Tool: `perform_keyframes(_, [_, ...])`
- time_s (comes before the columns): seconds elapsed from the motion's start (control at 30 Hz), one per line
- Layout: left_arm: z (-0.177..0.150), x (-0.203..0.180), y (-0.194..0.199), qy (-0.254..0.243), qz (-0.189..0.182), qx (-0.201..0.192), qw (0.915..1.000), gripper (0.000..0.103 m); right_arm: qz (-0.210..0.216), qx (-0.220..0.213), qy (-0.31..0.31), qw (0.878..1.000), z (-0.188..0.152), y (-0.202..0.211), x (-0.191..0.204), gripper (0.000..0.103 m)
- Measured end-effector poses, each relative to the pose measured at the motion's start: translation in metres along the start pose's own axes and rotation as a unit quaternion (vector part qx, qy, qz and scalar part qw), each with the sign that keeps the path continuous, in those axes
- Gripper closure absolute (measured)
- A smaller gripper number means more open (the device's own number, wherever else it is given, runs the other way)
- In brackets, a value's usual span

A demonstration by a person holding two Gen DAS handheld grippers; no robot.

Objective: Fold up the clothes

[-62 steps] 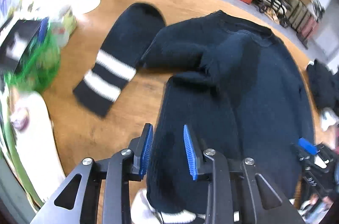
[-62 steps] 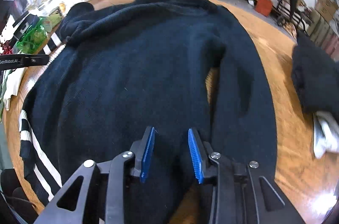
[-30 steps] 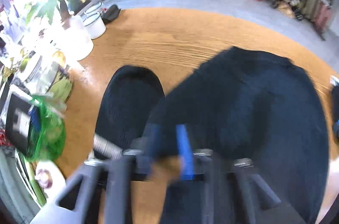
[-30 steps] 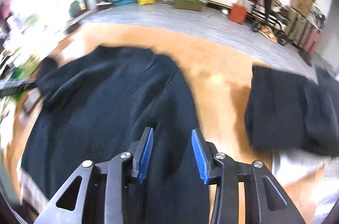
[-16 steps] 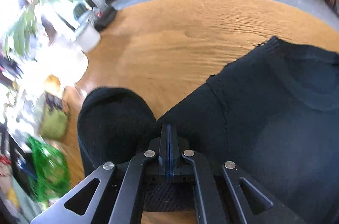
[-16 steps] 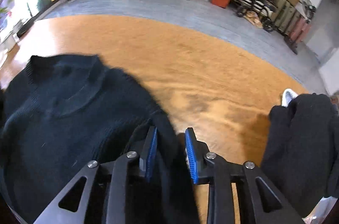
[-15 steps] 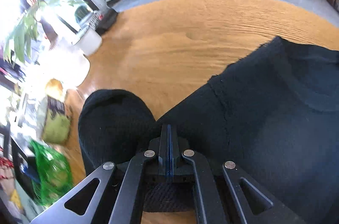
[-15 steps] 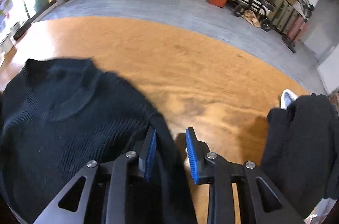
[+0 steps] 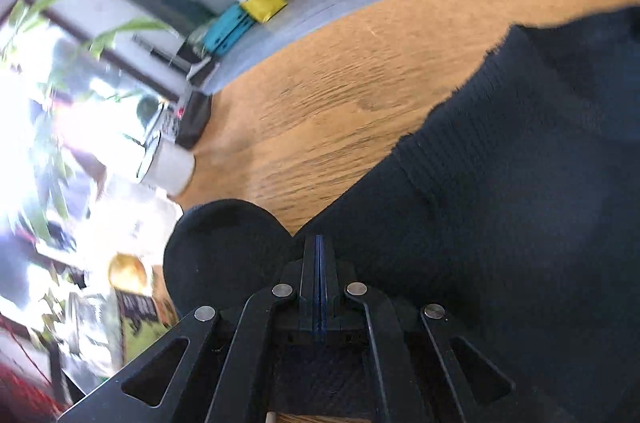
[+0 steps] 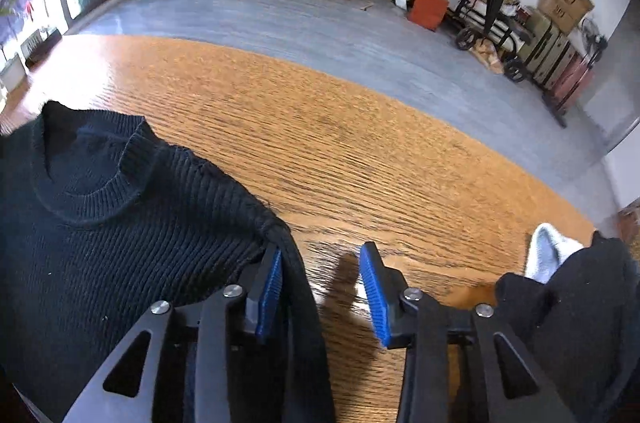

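My left gripper (image 9: pixel 319 255) is clenched tight on the black sweater (image 10: pixel 120 235), low at its shoulder, camera rolled sideways. My right gripper (image 10: pixel 320 287) sits level with jaws spread, straddling the sweater's other shoulder edge. The sweater lies collar toward the tabletop's (image 10: pixel 340 151) far edge.

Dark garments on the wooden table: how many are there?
2: the black sweater at the left, and a dark bundle at the right edge with something white behind it. More may be hidden.
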State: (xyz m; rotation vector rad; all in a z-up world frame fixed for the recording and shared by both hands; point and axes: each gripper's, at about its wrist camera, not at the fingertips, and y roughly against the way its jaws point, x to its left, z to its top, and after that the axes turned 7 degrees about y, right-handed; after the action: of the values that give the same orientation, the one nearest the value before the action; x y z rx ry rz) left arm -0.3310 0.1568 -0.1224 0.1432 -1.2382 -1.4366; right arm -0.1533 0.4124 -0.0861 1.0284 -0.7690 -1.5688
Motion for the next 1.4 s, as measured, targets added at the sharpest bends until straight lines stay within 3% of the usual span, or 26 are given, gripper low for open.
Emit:
perform_keyframes(0.07, [-0.008, -0.008, 0.001, -0.042, 0.033, -0.006, 0.9985, 0.102, 0.002, 0.001, 0.002, 1.000, -0.008, 0.000, -0.005, 0.059])
perform_keyframes(0.1, [-0.009, -0.008, 0.004, -0.041, 0.029, -0.006, 0.9987, 0.102, -0.001, 0.002, 0.003, 1.000, -0.011, 0.001, -0.006, 0.059])
perform_keyframes(0.13, [-0.010, -0.004, 0.008, -0.026, 0.012, -0.003, 0.9996, 0.102, -0.005, 0.002, 0.002, 1.000, -0.011, 0.002, -0.004, 0.059])
perform_keyframes(0.2, [-0.007, 0.023, 0.022, 0.073, -0.079, 0.020, 0.9940, 0.102, 0.003, 0.000, -0.009, 1.000, -0.012, 0.008, 0.001, 0.062])
perform_keyframes(0.27, [-0.009, 0.053, 0.035, 0.162, -0.171, 0.045, 0.9708, 0.102, 0.026, -0.021, -0.029, 0.999, -0.015, 0.020, 0.003, 0.065])
perform_keyframes(0.33, [-0.019, 0.072, 0.050, 0.206, -0.242, 0.069, 0.9457, 0.102, 0.039, -0.047, -0.037, 0.997, -0.023, 0.044, 0.004, 0.065])
perform_keyframes(0.4, [-0.035, 0.085, 0.069, 0.238, -0.313, 0.089, 0.9151, 0.102, 0.046, -0.045, -0.028, 0.998, -0.040, 0.054, 0.007, 0.065])
perform_keyframes(0.47, [-0.057, 0.085, 0.090, 0.248, -0.351, 0.107, 0.8962, 0.101, 0.052, -0.044, -0.019, 0.998, -0.058, 0.064, 0.010, 0.065])
perform_keyframes(0.5, [-0.070, 0.081, 0.094, 0.241, -0.360, 0.122, 0.8931, 0.101, 0.055, -0.043, -0.015, 0.997, -0.067, 0.069, 0.012, 0.065])
perform_keyframes(0.6, [-0.103, 0.061, 0.100, 0.221, -0.365, 0.148, 0.8924, 0.101, 0.066, -0.039, -0.001, 0.997, -0.094, 0.083, 0.017, 0.069])
perform_keyframes(0.67, [-0.123, 0.045, 0.109, 0.205, -0.369, 0.146, 0.8948, 0.101, 0.102, -0.037, 0.019, 0.994, -0.112, 0.086, 0.028, 0.070])
perform_keyframes(0.77, [-0.133, 0.030, 0.110, 0.196, -0.351, 0.152, 0.9030, 0.101, 0.143, -0.044, 0.043, 0.988, -0.124, 0.089, 0.042, 0.071])
perform_keyframes(0.87, [-0.139, 0.025, 0.111, 0.211, -0.340, 0.159, 0.9027, 0.101, 0.156, -0.020, 0.048, 0.986, -0.132, 0.080, 0.065, 0.072])
perform_keyframes(0.93, [-0.145, 0.026, 0.114, 0.215, -0.321, 0.158, 0.9089, 0.101, 0.143, 0.001, 0.056, 0.988, -0.136, 0.073, 0.073, 0.072])
perform_keyframes(1.07, [-0.153, 0.023, 0.125, 0.189, -0.276, 0.142, 0.9314, 0.099, 0.119, 0.010, 0.060, 0.991, -0.144, 0.069, 0.075, 0.071])
perform_keyframes(1.2, [-0.161, 0.030, 0.134, 0.195, -0.253, 0.134, 0.9380, 0.099, 0.095, 0.010, 0.069, 0.993, -0.143, 0.067, 0.073, 0.066])
perform_keyframes(1.23, [-0.165, 0.032, 0.139, 0.198, -0.253, 0.132, 0.9377, 0.099, 0.102, 0.011, 0.057, 0.993, -0.143, 0.068, 0.070, 0.068])
perform_keyframes(1.4, [-0.210, 0.029, 0.202, 0.191, -0.318, 0.123, 0.9206, 0.099, 0.172, -0.014, 0.023, 0.985, -0.169, 0.100, 0.070, 0.068])
